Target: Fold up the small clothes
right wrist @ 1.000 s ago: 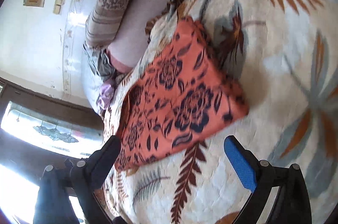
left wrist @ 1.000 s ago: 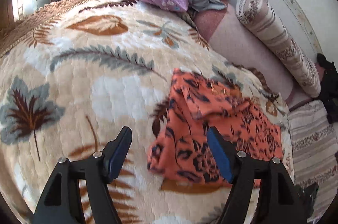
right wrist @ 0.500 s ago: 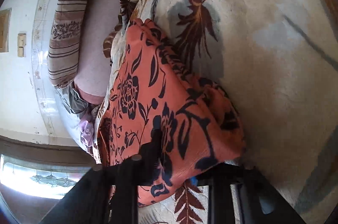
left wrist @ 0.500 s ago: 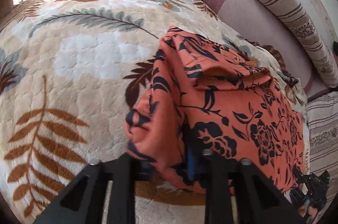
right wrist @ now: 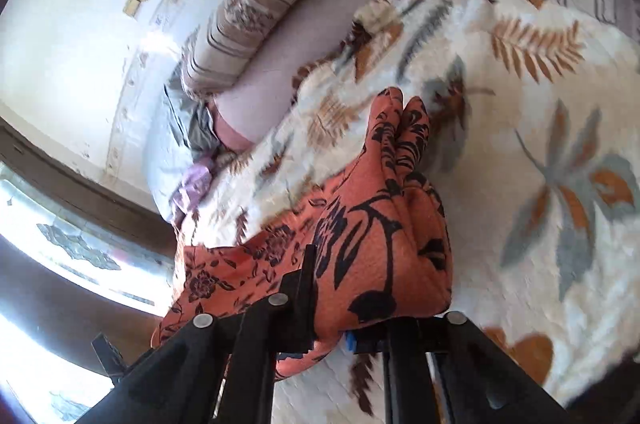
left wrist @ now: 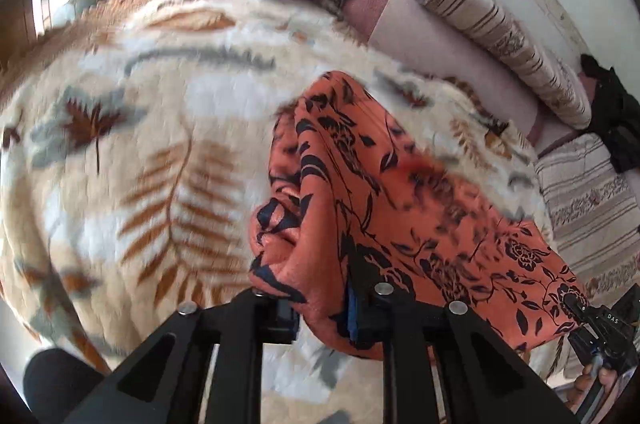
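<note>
You have the orange cotton-like garment with a dark floral print (left wrist: 360, 192) clamped at both ends. The left gripper (left wrist: 320, 308) has its jaws closed on one bunched corner; they have just eased slightly after closing, yet cloth fills the gap between them. The right gripper (right wrist: 328, 320) has its jaws pinched on the opposite corner, likewise just eased a touch, with fabric gathered between them. The garment hangs between your two grips, partly raised off the plush cream bed blanket with brown and grey leaf print (left wrist: 140, 144), its far end trailing on it.

Handling, as judged: the cloth is light, limp and thin, so it will sag and crease wherever unsupported. Hold at corners or hems, keep even tension, and avoid pinching several layers by accident.

Not verifiable: the pads themselves are buried in fabric, so how many layers each grip holds cannot be told. Motion blur obscures the garment's outline, seams and type.
</note>
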A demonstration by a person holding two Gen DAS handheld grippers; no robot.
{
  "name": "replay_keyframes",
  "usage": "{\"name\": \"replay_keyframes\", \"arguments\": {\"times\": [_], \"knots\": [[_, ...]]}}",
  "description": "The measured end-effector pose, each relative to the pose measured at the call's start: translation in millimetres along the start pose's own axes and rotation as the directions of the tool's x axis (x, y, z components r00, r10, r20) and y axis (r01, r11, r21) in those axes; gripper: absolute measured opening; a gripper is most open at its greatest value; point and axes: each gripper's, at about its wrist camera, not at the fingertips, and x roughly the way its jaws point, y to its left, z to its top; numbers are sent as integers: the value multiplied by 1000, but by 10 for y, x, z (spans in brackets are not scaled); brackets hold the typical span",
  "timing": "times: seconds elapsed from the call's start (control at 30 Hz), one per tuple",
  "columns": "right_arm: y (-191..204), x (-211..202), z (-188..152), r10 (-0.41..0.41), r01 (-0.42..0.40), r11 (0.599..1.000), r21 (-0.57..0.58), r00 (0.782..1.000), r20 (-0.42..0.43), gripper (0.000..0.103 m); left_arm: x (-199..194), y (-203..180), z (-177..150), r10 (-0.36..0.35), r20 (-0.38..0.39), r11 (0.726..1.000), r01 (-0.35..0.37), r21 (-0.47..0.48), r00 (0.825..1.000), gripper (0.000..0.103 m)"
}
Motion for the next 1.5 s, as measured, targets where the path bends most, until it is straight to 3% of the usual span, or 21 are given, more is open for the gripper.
{"name": "replay_keyframes", "arguments": {"times": [0.07, 0.1, 0.13, 0.17, 0.2, 0.33, 0.63, 0.77, 0.83, 0.87, 0.9, 0.93, 1.0, 1.07, 1.1, 1.17, 1.23, 1.33, 1.4, 1.43, 1.5], "knots": [[-449, 185, -267, -113, 124, 989, 74, 984, -139, 30, 288, 249, -232, 34, -113, 999, -36, -22, 993, 32], [-622, 184, -353, -79, 101, 986, 134, 984, -160, 29, 217, 310, -251, -12, -61, 999, 10, -31, 998, 34], [-692, 108, -374, -33, 56, 984, 168, 989, -142, 29, 135, 309, -225, 2, -55, 1000, -3, -25, 998, 38], [-681, 16, -351, -60, 82, 983, 162, 989, -133, 30, 60, 294, -171, 46, -55, 999, -47, -19, 997, 48], [-637, -101, -307, -79, 93, 985, 142, 992, -100, 32, -36, 280, -105, 69, -24, 997, -70, -22, 997, 49], [-400, -442, -103, -68, 68, 994, 84, 998, 0, 32, -339, 190, 186, 79, 109, 997, -80, 11, 991, 62], [216, -305, 294, -74, 79, 990, -119, 996, 45, 33, -111, -87, 405, 46, 90, 992, -57, 114, 995, 62], [407, 202, 552, 10, -19, 989, -147, 998, -59, 36, 136, -244, 506, 51, 68, 988, -60, 139, 996, 62], [450, 534, 678, 70, -85, 989, -124, 990, -126, 49, 270, -309, 587, 42, 48, 990, -48, 135, 998, 62], [434, 703, 748, 111, -127, 988, -92, 981, -161, 67, 329, -341, 628, 35, 42, 990, -41, 133, 999, 62], [395, 860, 813, 154, -168, 984, -64, 971, -185, 70, 379, -377, 665, 29, 41, 990, -35, 135, 999, 62], [327, 991, 884, 153, -165, 985, -50, 970, -190, 70, 434, -413, 699, 19, 44, 989, -25, 146, 999, 62], [57, 1158, 1078, 47, -49, 999, -12, 988, -145, 69, 635, -450, 777, 27, 29, 984, -31, 176, 999, 68], [-259, 1130, 1255, 60, -50, 991, 124, 995, -77, 55, 944, -388, 897, 135, -31, 975, -127, 184, 990, 66], [-309, 1042, 1295, 53, -46, 987, 153, 998, -41, 53, 1030, -337, 978, 149, -55, 974, -137, 178, 987, 64], [-209, 838, 1310, -9, 7, 996, 87, 1000, 23, 58, 960, -244, 1150, 137, -1, 984, -136, 117, 991, 64], [-58, 734, 1243, 10, -11, 1000, 18, 1000, 13, 63, 906, -164, 1297, 107, 18, 992, -108, 71, 994, 65], [76, 799, 1132, 69, -73, 995, -63, 996, -62, 70, 1048, -89, 1348, 75, -39, 996, -73, 55, 996, 65], [-93, 982, 1161, 41, -43, 999, -17, 993, -112, 70, 1270, -85, 1350, 113, -109, 990, -102, 98, 988, 65], [-246, 1020, 1183, 11, -6, 999, 54, 995, -104, 70, 1266, -86, 1358, 108, -90, 989, -98, 112, 990, 66], [-296, 888, 1171, 56, -49, 991, 121, 997, -54, 66, 1123, -98, 1402, 149, -62, 983, -141, 117, 987, 66]]}}
